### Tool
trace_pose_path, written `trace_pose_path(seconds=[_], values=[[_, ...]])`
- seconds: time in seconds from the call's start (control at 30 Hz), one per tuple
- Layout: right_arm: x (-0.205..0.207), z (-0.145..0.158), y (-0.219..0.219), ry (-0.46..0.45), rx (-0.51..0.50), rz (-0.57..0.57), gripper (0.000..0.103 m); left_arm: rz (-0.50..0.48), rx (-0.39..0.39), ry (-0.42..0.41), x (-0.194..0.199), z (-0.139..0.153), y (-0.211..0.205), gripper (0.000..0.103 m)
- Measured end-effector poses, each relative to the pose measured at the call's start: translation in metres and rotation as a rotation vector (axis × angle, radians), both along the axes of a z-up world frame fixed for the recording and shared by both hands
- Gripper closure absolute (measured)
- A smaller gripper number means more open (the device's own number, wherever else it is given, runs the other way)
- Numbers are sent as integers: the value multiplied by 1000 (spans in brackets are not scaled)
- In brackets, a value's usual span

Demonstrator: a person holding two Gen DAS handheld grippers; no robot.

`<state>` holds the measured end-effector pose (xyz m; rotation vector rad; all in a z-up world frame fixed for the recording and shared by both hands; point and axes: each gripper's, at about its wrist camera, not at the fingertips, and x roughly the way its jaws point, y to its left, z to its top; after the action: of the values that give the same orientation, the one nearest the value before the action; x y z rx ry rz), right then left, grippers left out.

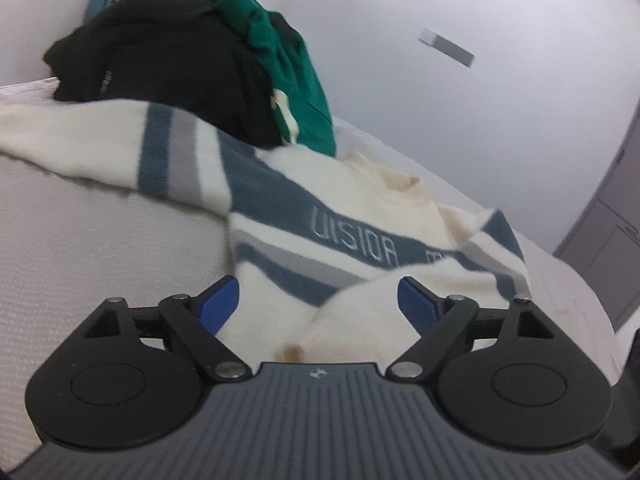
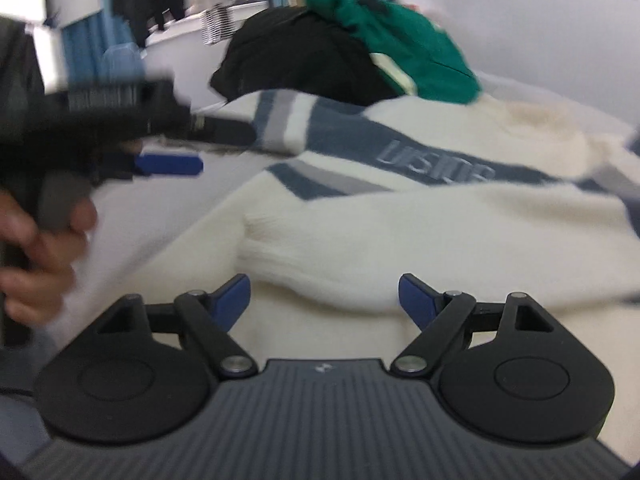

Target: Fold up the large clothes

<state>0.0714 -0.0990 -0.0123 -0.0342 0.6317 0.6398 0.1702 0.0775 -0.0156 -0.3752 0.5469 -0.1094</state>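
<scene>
White bed (image 1: 100,240), spread empty fingers (image 2: 230,302)

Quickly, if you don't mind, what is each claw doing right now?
Left claw: open, holding nothing, above the striped sweater.
Right claw: open, holding nothing, over the sweater's cream sleeve.

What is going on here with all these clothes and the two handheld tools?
A person holds a claw in each hand over a cream sweater with blue and grey stripes, spread on a pale surface. Both the left claw and the right claw are open and grip nothing. One sleeve lies across the front. Behind sits a pile with a black garment and a green garment, not folded.
</scene>
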Motion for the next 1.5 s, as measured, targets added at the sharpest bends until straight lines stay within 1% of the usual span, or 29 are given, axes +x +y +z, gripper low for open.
trace_pose_path(seconds=[0.07,0.13,0.2,0.23,0.33,0.4,0.5,0.53,0.63,0.7,0.77,0.87,0.93,1.0,1.07,1.17,1.23,1.4,1.5], values=[[-4,5,-15,31,17,-47,20,-23,9,18,1,-4,-8,23],[-6,9,-31,38,42,-107,20,-51,18,34,3,-9,-16,29],[-4,12,-42,22,56,-176,21,-74,32,50,6,-13,-25,33],[-1,12,-46,13,56,-207,21,-87,43,59,8,-15,-29,38],[12,9,-46,-33,37,-270,27,-121,109,82,13,-24,-45,45],[25,3,-41,-56,14,-296,41,-126,147,117,17,-31,-52,46],[43,-12,-36,-56,-24,-324,54,-118,190,164,22,-42,-57,46],[46,-15,-38,-51,-32,-332,55,-119,200,167,22,-44,-59,46],[63,-37,-40,1,-44,-332,56,-116,215,168,23,-47,-61,46],[63,-41,-40,-15,-39,-323,56,-108,206,167,22,-45,-61,46],[62,-40,-42,-12,-34,-325,56,-102,189,165,20,-43,-58,46],[59,-38,-44,-6,-22,-328,56,-74,128,162,20,-37,-48,46],[57,-38,-45,-5,-14,-330,56,-53,104,149,19,-32,-42,45],[57,-37,-46,-4,-13,-330,56,-25,100,128,17,-26,-35,45],[57,-38,-45,-6,-15,-331,56,13,76,113,17,-20,-25,41],[58,-38,-46,-8,-16,-331,56,80,51,103,22,-12,-7,39],[57,-38,-47,-7,-10,-332,56,122,32,104,31,-8,8,37],[57,-39,-48,-6,0,-333,56,225,42,115,60,-3,58,34],[58,-39,-48,-4,7,-336,56,324,-8,147,78,-7,98,32]])
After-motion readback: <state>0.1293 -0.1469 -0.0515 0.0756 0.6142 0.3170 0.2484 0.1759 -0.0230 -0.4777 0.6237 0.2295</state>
